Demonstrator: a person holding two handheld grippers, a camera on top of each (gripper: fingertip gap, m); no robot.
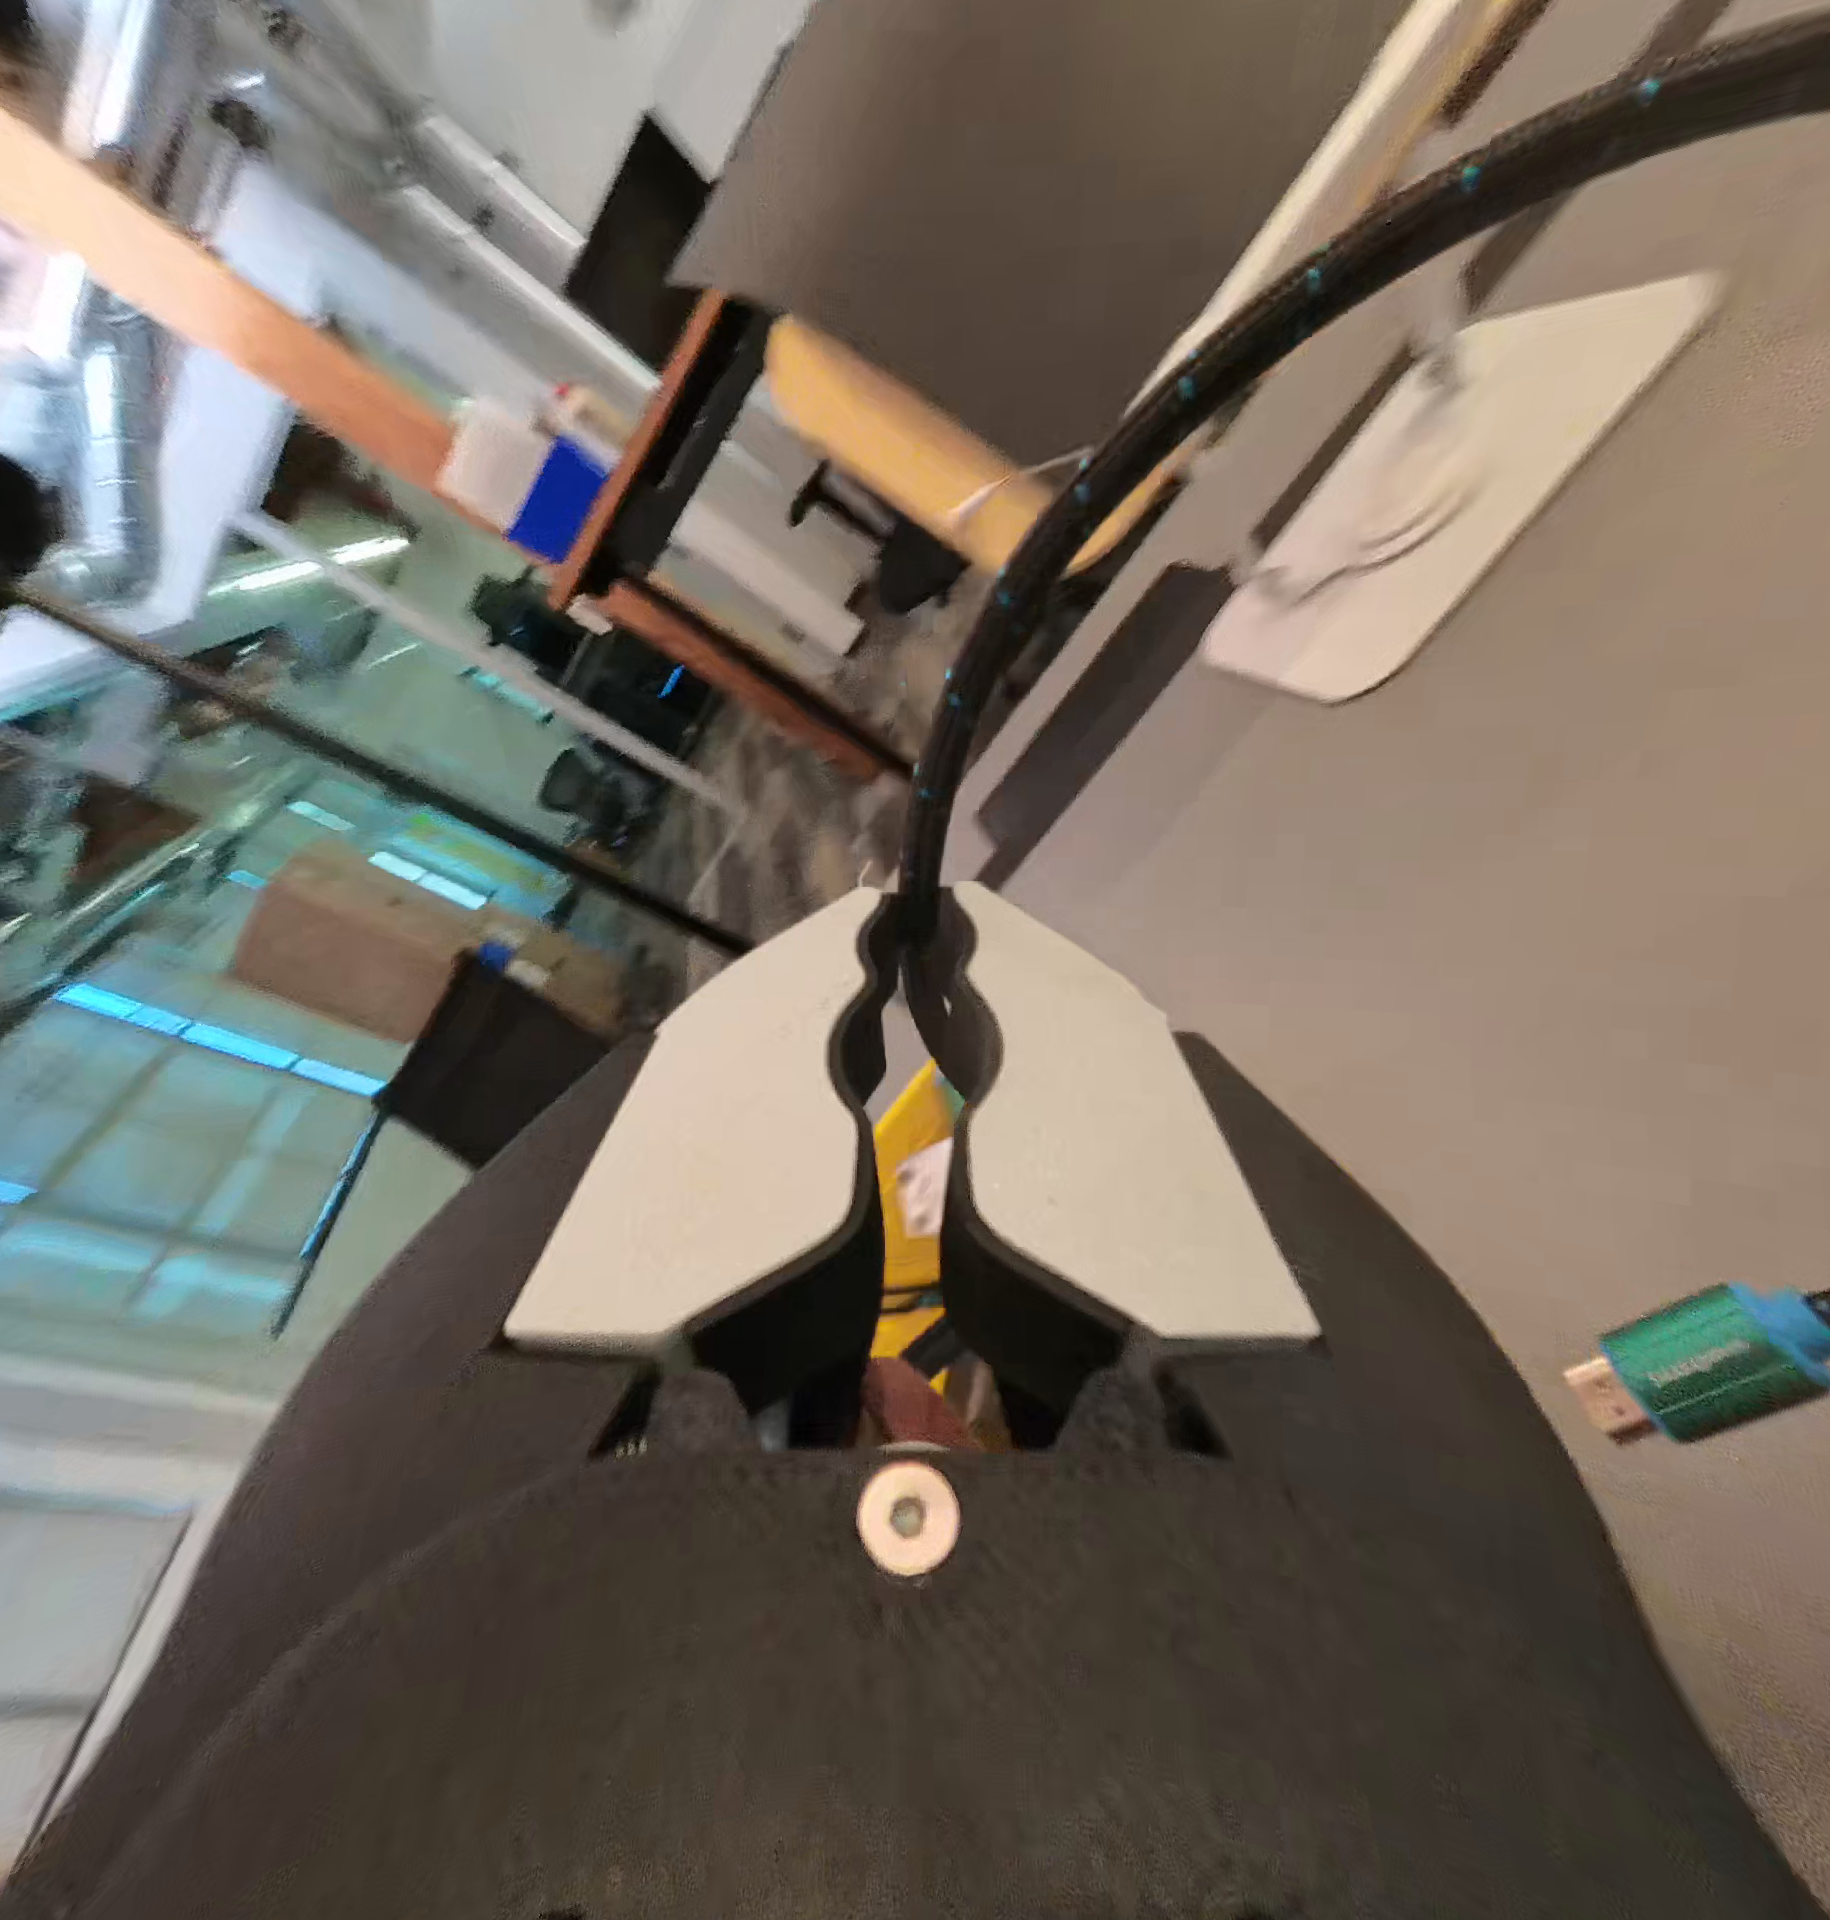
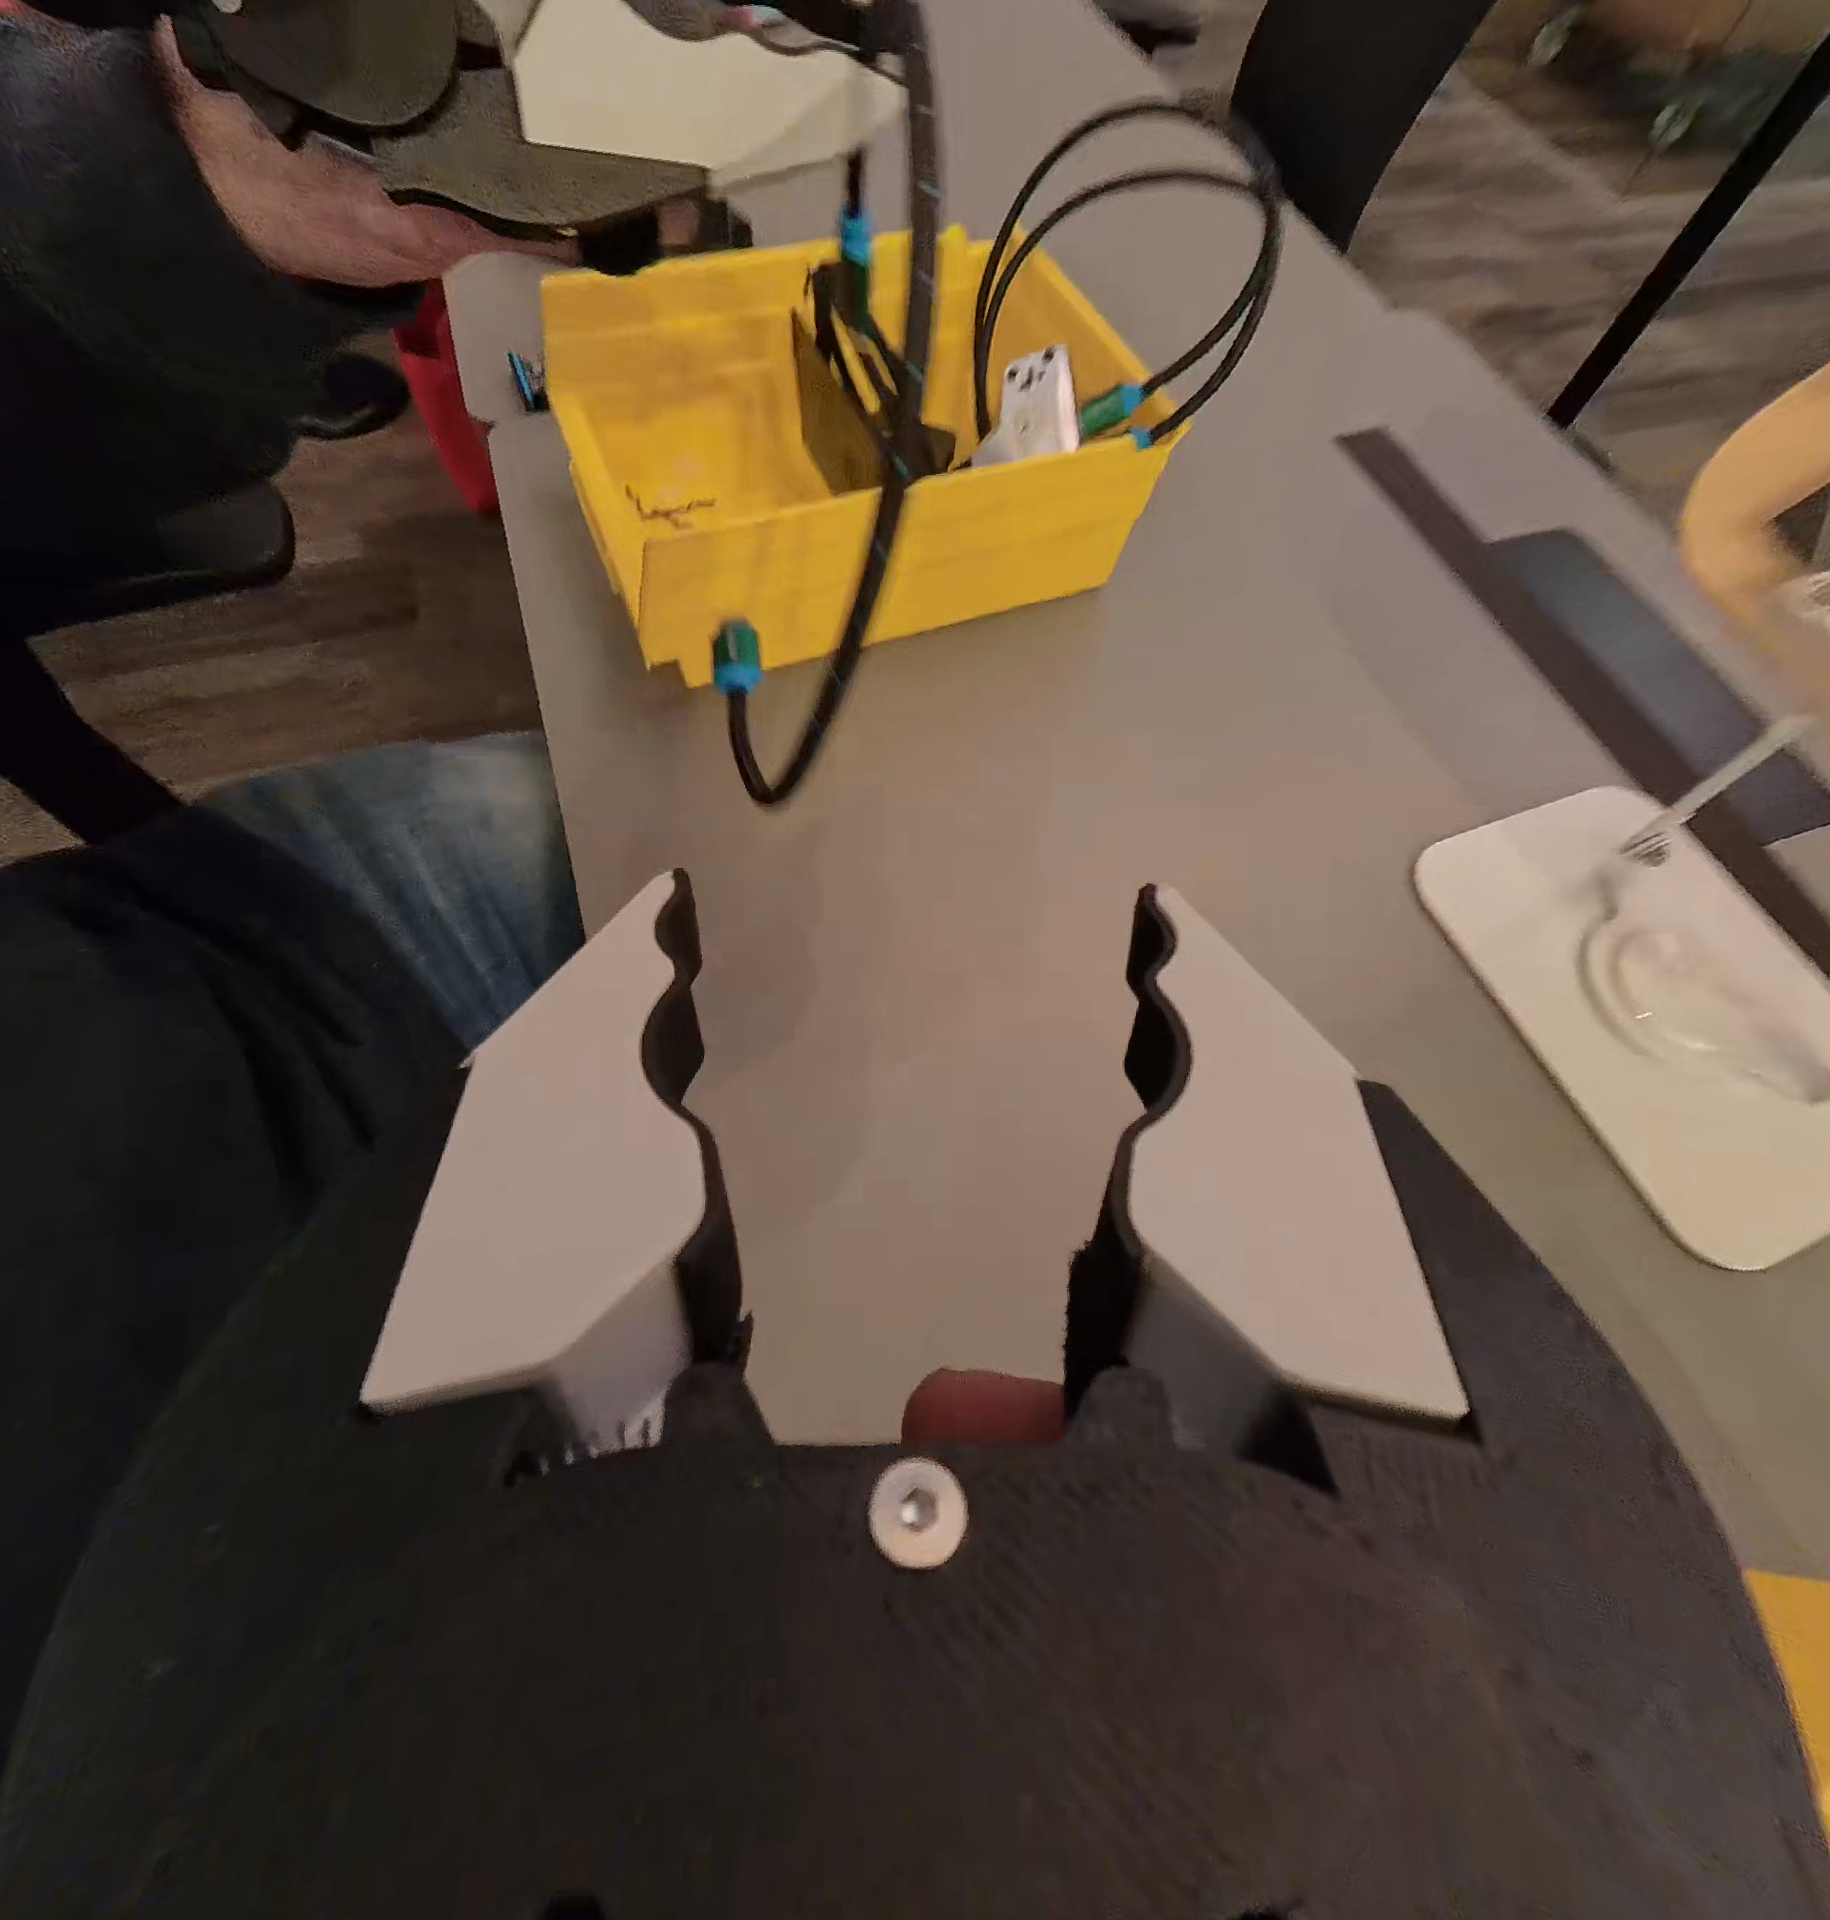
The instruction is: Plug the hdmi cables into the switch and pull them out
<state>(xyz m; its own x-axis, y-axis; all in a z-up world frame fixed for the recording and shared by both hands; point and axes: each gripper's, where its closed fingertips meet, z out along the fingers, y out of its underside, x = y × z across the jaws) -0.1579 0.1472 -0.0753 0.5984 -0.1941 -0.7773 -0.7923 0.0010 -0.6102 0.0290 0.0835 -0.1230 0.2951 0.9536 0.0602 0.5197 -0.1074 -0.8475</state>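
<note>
My left gripper [image 1: 916, 935] is shut on a black braided hdmi cable [image 1: 1119, 457] near its fingertips. The cable arcs up and to the right. Its green plug [image 1: 1711, 1361] hangs free at the right. My right gripper [image 2: 916, 894] is open and empty above the grey table [image 2: 994, 790]. Ahead of it stands a yellow bin [image 2: 890, 551] holding the white switch [image 2: 1036, 405] and thin black cables [image 2: 1233, 291]. The braided cable [image 2: 921, 208] rises out of the bin to the top edge. Another green plug [image 2: 734, 649] dangles in front of the bin.
A white stand base [image 2: 1669, 1039] lies on the table at the right, also in the left wrist view [image 1: 1451, 488]. A tan curved arm [image 2: 1763, 478] rises above it. A person's hand [image 2: 298, 218] and jeans-clad legs [image 2: 423, 862] are at the left, off the table edge. Across from one pair of fingers to the other is roughly 20 cm.
</note>
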